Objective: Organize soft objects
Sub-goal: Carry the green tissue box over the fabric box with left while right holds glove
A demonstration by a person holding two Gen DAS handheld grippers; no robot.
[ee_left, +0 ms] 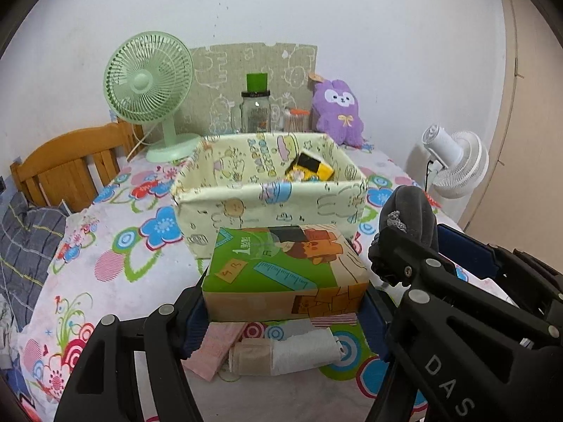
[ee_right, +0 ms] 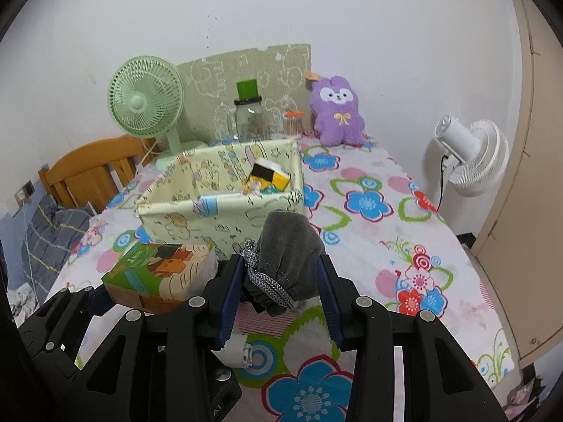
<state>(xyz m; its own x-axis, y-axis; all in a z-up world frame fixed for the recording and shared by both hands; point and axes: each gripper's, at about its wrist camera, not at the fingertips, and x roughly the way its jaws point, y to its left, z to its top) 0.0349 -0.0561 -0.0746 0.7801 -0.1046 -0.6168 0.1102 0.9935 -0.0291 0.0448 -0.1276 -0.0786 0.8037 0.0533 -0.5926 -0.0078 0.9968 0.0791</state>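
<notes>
My left gripper (ee_left: 285, 311) is shut on a green and brown tissue pack (ee_left: 286, 267) and holds it above the bed, just in front of the pale yellow fabric basket (ee_left: 267, 207). My right gripper (ee_right: 281, 299) is shut on a grey drawstring pouch (ee_right: 290, 249), held above the bed to the right of the tissue pack (ee_right: 158, 274) and near the basket's (ee_right: 197, 218) front corner. A yellow and black soft item (ee_left: 311, 168) lies inside the basket. A rolled white and beige cloth (ee_left: 281, 353) and a pink cloth (ee_left: 216, 350) lie on the bed under the left gripper.
A green desk fan (ee_left: 151, 88), a glass jar with a green lid (ee_left: 256, 105), a cotton swab pot (ee_left: 295, 119) and a purple plush (ee_left: 338, 109) stand behind the basket. A white fan (ee_right: 471, 154) stands right of the bed. A wooden headboard (ee_left: 70, 161) is at the left.
</notes>
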